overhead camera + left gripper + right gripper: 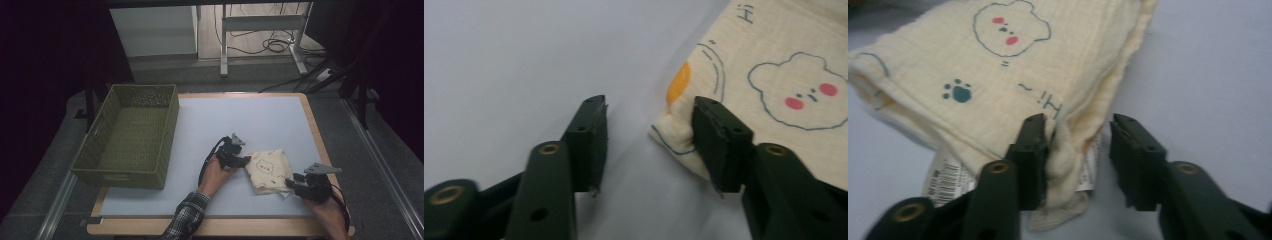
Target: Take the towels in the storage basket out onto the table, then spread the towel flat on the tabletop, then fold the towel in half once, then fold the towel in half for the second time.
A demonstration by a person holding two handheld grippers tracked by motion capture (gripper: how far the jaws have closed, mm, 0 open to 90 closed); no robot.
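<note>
On the bench (240,115), a folded cloth (267,170) lies flat. Left hand-held gripper (649,132) and right hand-held gripper (1078,150) straddle its corners, jaws spread, nothing pinched. Lifting it toward the basket (132,135) probably remains.

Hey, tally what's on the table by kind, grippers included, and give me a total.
Folded cloths: 1, cream cloth with bear print
Baskets: 1, green woven basket
Grippers: 2, left gripper and right gripper
Total: 4
</note>
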